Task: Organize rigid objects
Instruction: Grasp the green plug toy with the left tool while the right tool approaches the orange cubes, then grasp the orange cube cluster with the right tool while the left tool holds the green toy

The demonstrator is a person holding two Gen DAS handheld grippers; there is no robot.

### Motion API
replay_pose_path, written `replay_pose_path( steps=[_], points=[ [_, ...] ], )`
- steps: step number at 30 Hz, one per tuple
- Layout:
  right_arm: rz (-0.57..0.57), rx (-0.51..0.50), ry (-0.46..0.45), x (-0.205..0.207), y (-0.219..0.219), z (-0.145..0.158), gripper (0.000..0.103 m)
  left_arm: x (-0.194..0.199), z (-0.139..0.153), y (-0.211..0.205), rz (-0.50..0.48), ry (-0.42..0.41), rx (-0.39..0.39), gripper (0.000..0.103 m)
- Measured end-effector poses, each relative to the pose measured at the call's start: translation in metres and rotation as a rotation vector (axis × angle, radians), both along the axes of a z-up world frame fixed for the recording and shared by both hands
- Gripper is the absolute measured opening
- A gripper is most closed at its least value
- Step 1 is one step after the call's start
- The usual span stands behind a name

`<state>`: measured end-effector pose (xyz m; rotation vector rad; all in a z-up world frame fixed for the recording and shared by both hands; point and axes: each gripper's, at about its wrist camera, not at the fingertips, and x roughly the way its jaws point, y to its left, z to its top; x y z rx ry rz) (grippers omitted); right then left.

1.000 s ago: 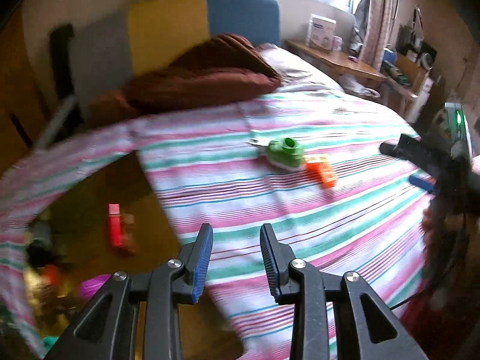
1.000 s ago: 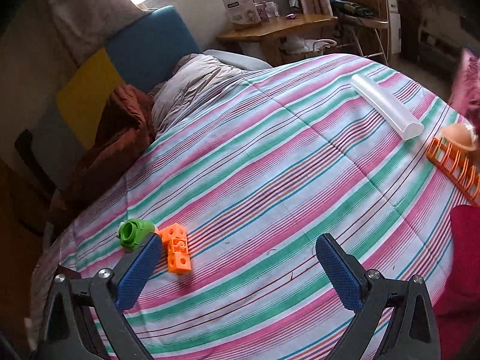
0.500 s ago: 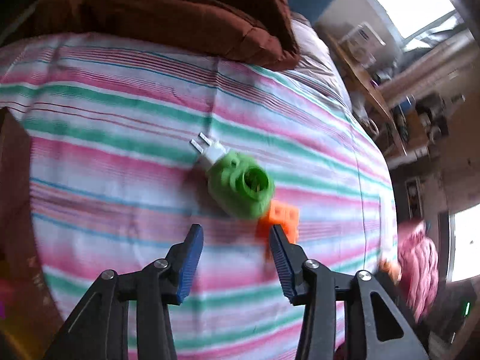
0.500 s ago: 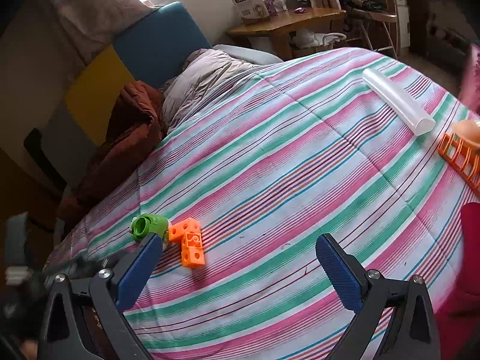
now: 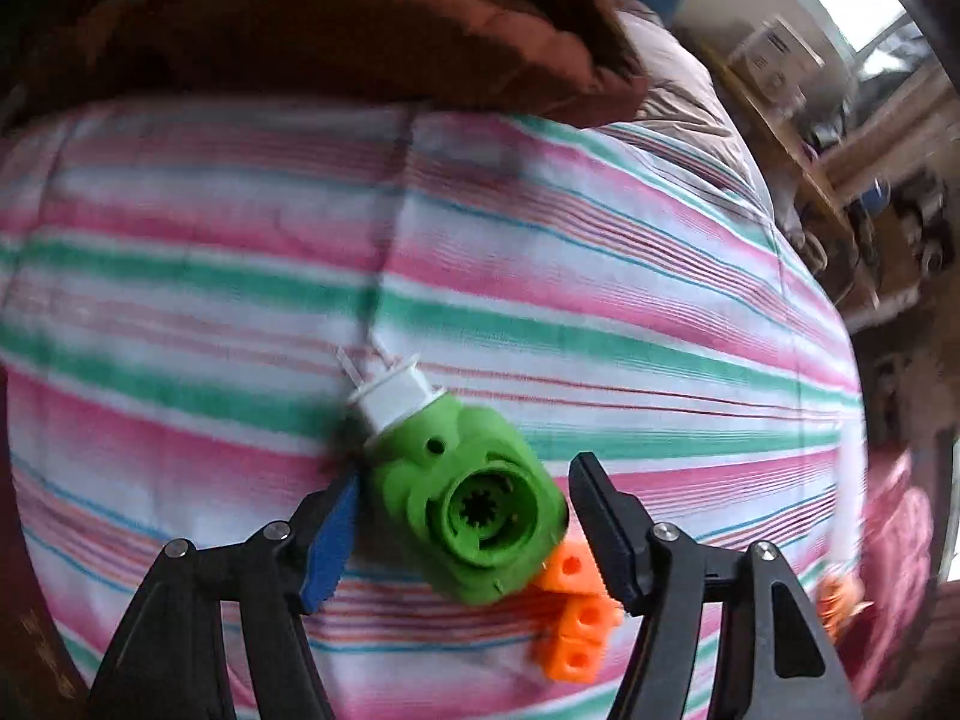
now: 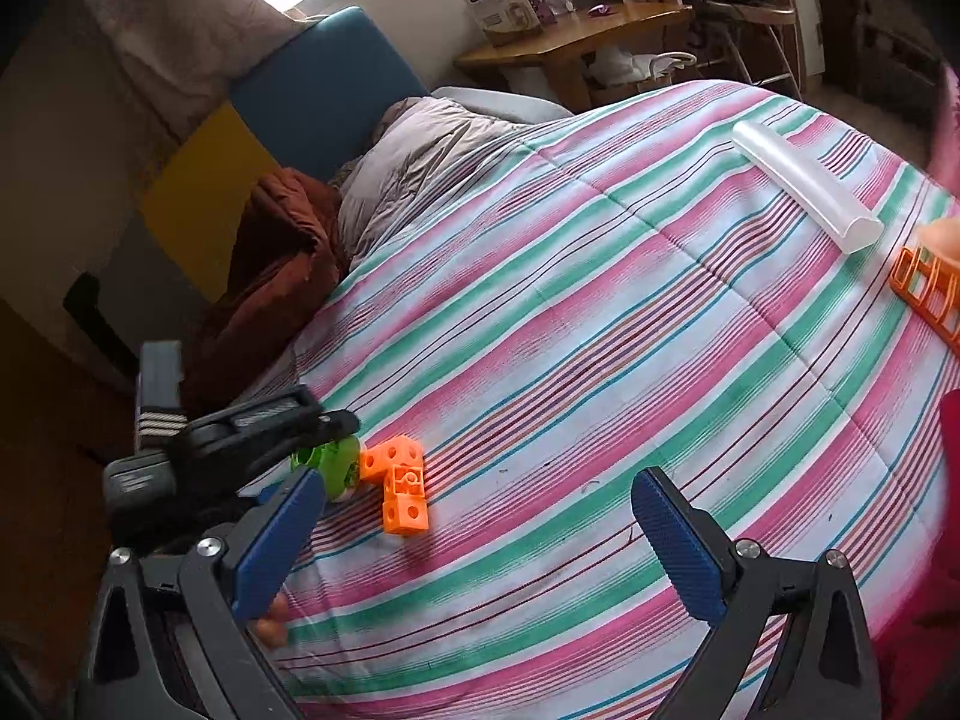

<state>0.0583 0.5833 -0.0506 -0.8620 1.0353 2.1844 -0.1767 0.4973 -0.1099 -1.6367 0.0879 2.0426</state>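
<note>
A green plastic part with a white plug end [image 5: 462, 480] lies on the striped bedspread [image 5: 540, 276]. My left gripper [image 5: 465, 525] is open, its fingers on either side of the green part, not closed on it. An orange block piece [image 5: 576, 618] lies right beside it. In the right wrist view the green part [image 6: 333, 462] and orange blocks [image 6: 399, 489] lie at the left, with the left gripper over them. My right gripper [image 6: 474, 540] is wide open and empty above the bedspread [image 6: 600, 330].
A clear plastic tube [image 6: 804, 186] and an orange rack [image 6: 930, 294] lie at the far right of the bed. A brown blanket [image 5: 336, 30] is bunched at the head of the bed. A wooden desk [image 6: 570, 42] stands beyond.
My left gripper has moved down and forward onto the green part, which now sits between its fingers. The right gripper has barely moved.
</note>
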Motion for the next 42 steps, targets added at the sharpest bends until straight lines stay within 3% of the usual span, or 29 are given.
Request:
replay_pose_path(
  steps=[2, 10, 17, 25, 30, 34, 40, 42],
  points=[
    [0.000, -0.002, -0.004, 0.000, 0.000, -0.001, 0.103, 0.003, 0.001, 0.005, -0.048, 0.036, -0.042, 0.065],
    [-0.024, -0.041, -0.007, 0.006, 0.008, -0.007, 0.103, 0.039, 0.004, -0.041, -0.175, 0.060, -0.027, 0.062],
    [-0.030, -0.059, -0.051, 0.006, 0.010, -0.015, 0.103, 0.119, 0.012, -0.098, -0.341, 0.088, -0.047, 0.062],
    [0.084, -0.149, -0.053, -0.006, 0.004, -0.027, 0.103, 0.201, 0.018, -0.131, -0.508, 0.239, 0.016, 0.060],
    [0.273, -0.097, -0.106, -0.031, -0.022, -0.024, 0.103, 0.195, 0.018, -0.141, -0.493, 0.215, 0.083, 0.060],
    [0.397, 0.014, -0.240, -0.067, -0.037, -0.025, 0.101, 0.193, 0.017, -0.147, -0.470, 0.196, 0.104, 0.059],
    [0.473, 0.062, -0.346, -0.112, -0.030, -0.037, 0.089, 0.190, 0.017, -0.152, -0.447, 0.188, 0.121, 0.059],
    [0.485, 0.078, -0.378, -0.126, -0.029, -0.047, 0.080, 0.190, 0.017, -0.154, -0.445, 0.188, 0.122, 0.059]
  ],
)
